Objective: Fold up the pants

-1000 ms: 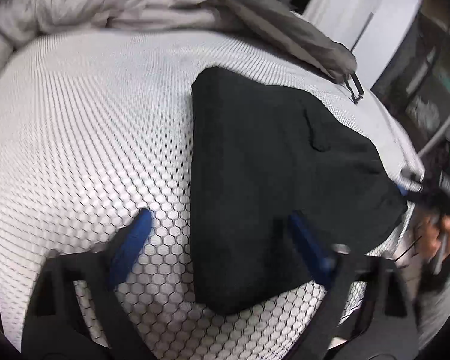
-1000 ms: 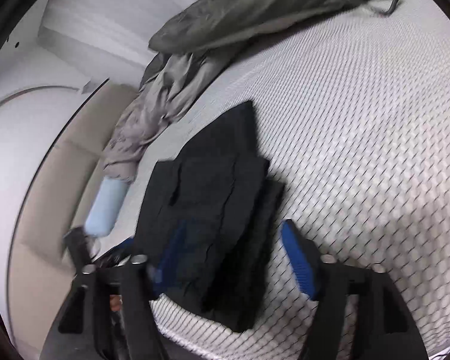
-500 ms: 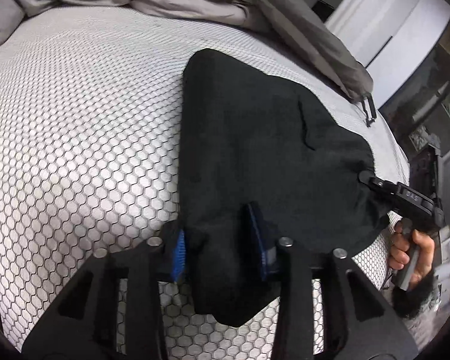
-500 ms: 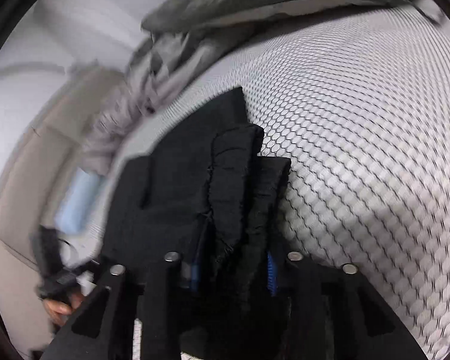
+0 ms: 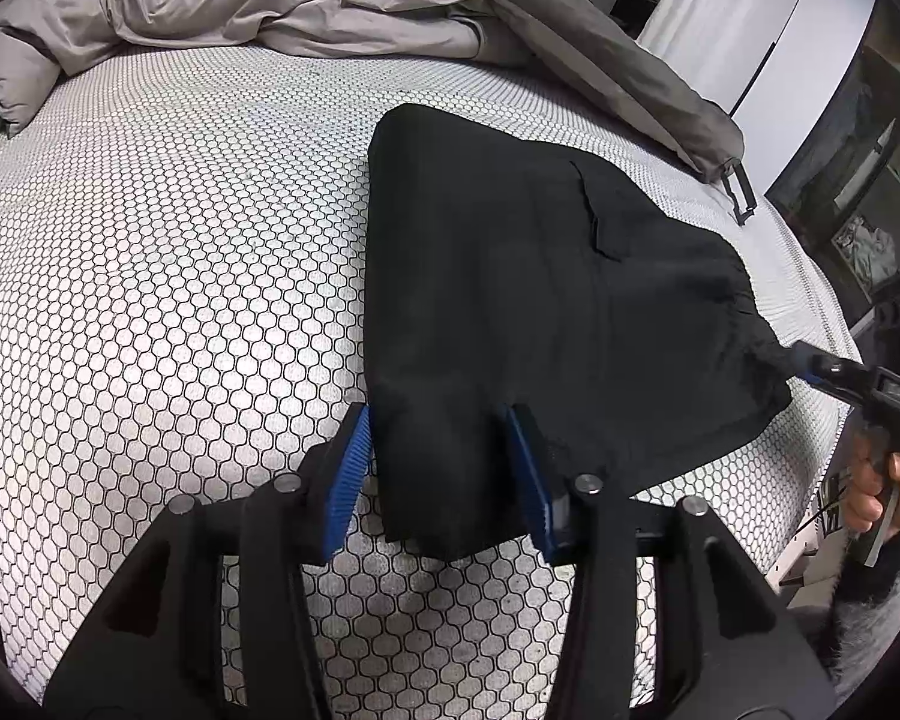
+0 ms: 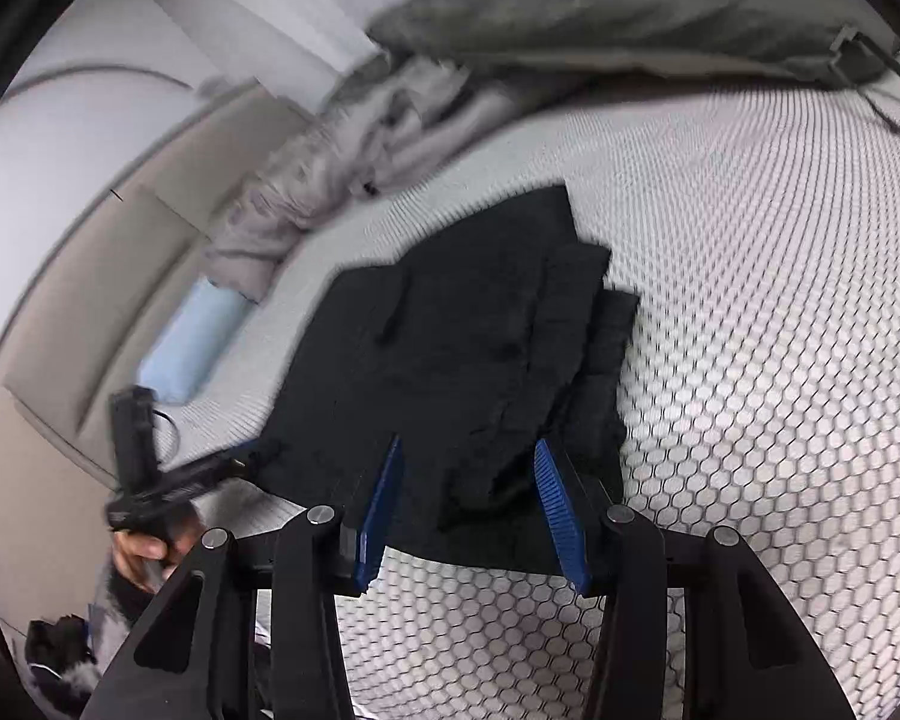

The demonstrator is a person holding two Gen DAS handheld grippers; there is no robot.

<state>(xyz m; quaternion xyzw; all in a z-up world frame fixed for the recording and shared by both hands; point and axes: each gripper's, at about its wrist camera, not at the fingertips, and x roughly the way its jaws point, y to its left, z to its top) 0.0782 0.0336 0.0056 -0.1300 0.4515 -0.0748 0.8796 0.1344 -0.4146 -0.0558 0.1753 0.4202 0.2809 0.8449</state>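
Black folded pants (image 5: 528, 276) lie on the honeycomb-patterned mattress (image 5: 168, 276). My left gripper (image 5: 444, 468) is shut on the near corner of the pants, with the cloth bunched between the blue pads. In the right wrist view my right gripper (image 6: 474, 516) is shut on the waistband end of the pants (image 6: 468, 354), with thick folds between its pads. The right gripper also shows in the left wrist view (image 5: 804, 363) at the pants' right edge. The left gripper shows in the right wrist view (image 6: 234, 465). The gripped edges are raised off the mattress.
A crumpled grey duvet (image 5: 240, 0) and a dark grey cover (image 5: 618, 60) with a strap buckle (image 5: 738, 192) lie at the far side of the bed. A light blue pillow (image 6: 192, 342) sits by the beige headboard (image 6: 90, 276). The mattress edge (image 5: 822, 324) is close on the right.
Both grippers went from open around the pants' edges to shut on the cloth. They have since lifted the gripped ends a little off the mattress.
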